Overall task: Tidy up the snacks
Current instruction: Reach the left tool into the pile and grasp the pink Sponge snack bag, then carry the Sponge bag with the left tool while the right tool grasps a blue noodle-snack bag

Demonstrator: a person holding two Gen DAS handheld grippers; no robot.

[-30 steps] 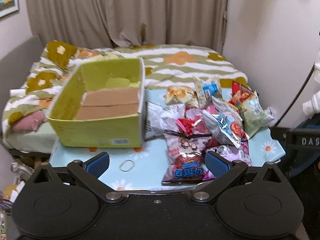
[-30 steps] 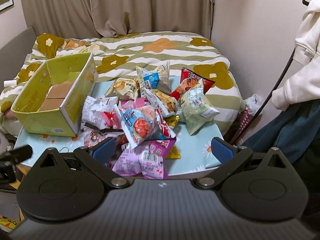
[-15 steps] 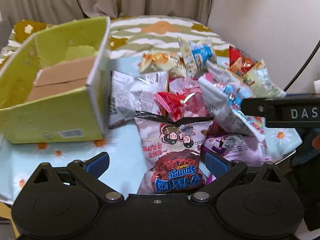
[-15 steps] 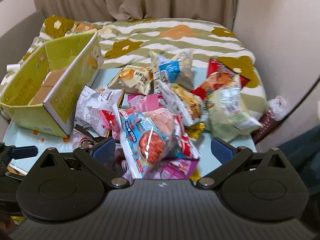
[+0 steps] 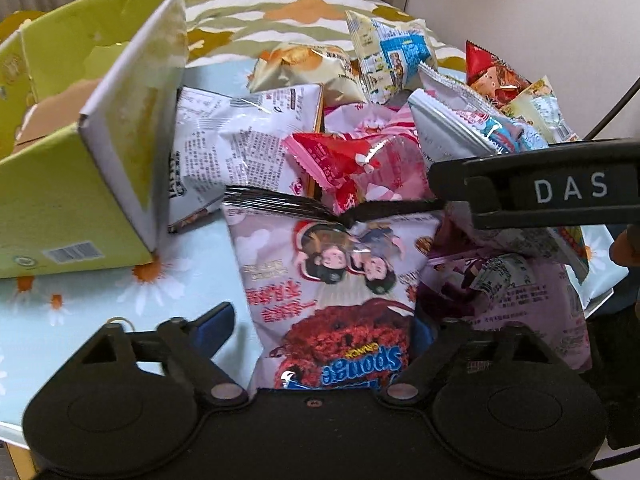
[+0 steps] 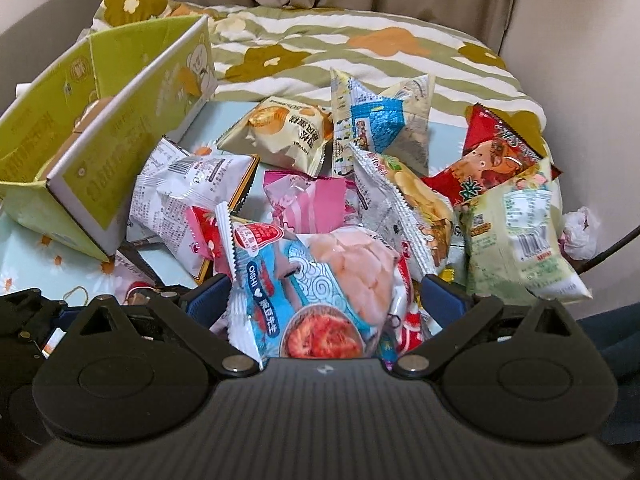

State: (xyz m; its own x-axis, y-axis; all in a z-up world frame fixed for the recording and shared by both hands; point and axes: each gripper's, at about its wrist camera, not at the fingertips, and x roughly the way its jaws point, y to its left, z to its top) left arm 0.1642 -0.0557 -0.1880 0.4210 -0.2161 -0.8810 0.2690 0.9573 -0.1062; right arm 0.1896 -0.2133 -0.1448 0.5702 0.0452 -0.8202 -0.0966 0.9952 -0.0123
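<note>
Left gripper (image 5: 320, 334) points steeply down over the near edge of the desk (image 5: 100, 312), which has a pale blue daisy-print cover. Its jaws have just been closing; the Sponge Crunch bag (image 5: 336, 292) sits between the blue pads (image 5: 214, 320). Left pad stands clear of the bag; right pad is hidden behind the bag's edge, so contact there cannot be told. No firm grip visible.

Right gripper (image 6: 326, 296) also points down, jaws spread to either side of the blue Oishi bag (image 6: 316, 280). The pads lie close against the bag's sides, though whether they press on it is unclear. In the left wrist view this gripper's black body crosses the right edge above the pile.

Snack pile (image 6: 360, 184) lies heaped on the right half of the desk: white bag (image 6: 188, 196) just beside the box, pink bag (image 6: 308, 200) in the middle, beige bag (image 6: 280, 132) and blue-white bag (image 6: 376, 120) at the far side, red bag (image 6: 496, 160) and pale green bag (image 6: 516, 232) at the far right.

Green cardboard box (image 5: 80, 152) stands on the left of the desk, open top, brown flaps showing inside. Bed (image 6: 340, 44) with striped floral quilt behind the desk. A rubber band (image 5: 120, 322) lies on the desk near the left gripper.
</note>
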